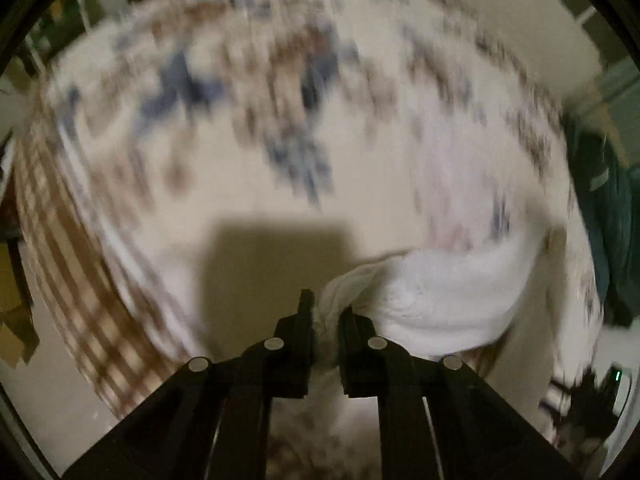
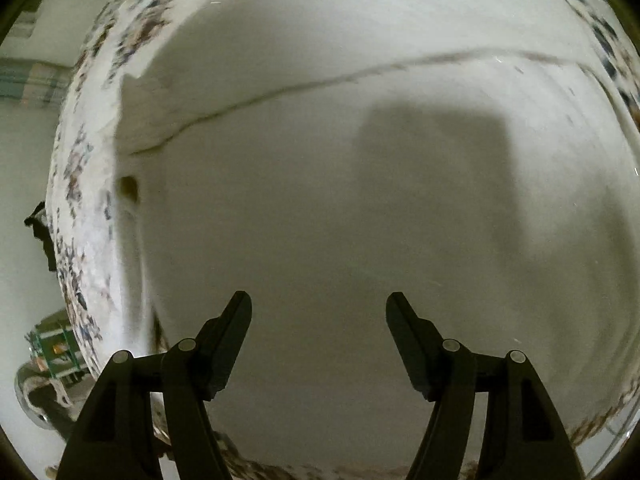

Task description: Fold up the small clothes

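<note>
In the left wrist view my left gripper [image 1: 326, 312] is shut on a corner of a white garment [image 1: 444, 296], which bunches up and trails off to the right above a patterned bedcover [image 1: 240, 120]. The view is blurred by motion. In the right wrist view my right gripper [image 2: 319, 304] is open and empty, close above a wide white cloth [image 2: 320, 160] that fills the frame. A thin dark seam line [image 2: 320, 80] runs across that cloth, and its left edge [image 2: 128, 120] lies on the patterned cover.
The patterned cover [image 2: 80, 184] has blue and brown flecks and a brown checked border [image 1: 60, 248]. Dark green cloth [image 1: 612, 216] hangs at the right of the left wrist view. A green object [image 2: 54, 350] sits on the floor at lower left in the right wrist view.
</note>
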`<state>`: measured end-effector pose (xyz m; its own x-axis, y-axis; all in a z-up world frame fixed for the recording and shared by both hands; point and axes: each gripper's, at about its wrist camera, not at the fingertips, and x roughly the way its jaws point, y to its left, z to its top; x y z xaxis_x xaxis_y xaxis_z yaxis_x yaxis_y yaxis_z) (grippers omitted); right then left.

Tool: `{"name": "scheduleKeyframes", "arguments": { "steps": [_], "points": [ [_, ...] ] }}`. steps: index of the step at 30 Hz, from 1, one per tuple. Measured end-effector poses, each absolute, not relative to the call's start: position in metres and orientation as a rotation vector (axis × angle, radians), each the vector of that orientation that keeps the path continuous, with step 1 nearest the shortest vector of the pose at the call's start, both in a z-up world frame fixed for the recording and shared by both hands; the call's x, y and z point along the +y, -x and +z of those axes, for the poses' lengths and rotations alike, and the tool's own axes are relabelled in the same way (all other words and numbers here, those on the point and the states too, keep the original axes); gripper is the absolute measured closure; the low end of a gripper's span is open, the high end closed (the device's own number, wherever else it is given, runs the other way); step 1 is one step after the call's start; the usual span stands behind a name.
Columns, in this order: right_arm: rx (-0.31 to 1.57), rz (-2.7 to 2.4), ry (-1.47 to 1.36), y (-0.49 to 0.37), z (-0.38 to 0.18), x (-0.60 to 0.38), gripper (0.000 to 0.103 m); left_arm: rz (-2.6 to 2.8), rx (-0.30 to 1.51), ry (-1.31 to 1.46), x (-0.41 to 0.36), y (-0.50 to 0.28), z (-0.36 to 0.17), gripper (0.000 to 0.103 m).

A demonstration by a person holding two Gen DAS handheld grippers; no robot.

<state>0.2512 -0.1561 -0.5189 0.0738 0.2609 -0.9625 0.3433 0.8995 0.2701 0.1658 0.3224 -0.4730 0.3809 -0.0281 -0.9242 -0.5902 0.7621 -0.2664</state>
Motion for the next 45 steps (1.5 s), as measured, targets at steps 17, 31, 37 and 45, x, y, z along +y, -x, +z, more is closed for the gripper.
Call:
{"name": "scheduleKeyframes", "arguments": {
  "steps": [17,31,37,45],
  "points": [
    [1.467,-0.253,-0.28,-0.333,-0.545,-0.063,0.019,0.552,0.941,1.101,0.44,-0.18,-0.523,0.044],
    [1.433,-0.453,-0.329,-0.316,-0.538,-0.127,0.018,0.547,0.85,1.189,0.424,-0.256,-0.554,0.095],
    [1.383,-0.5,-0.356,-0.307,-0.519,-0.16,0.018,0.53,0.769,1.008,0.438,-0.298,-0.478,0.096],
    [1.358,-0.501,-0.478,-0.318,-0.509,-0.231,0.008,0.361,0.652,0.783,0.367,-0.367,-0.354,0.096]
  ]
}}
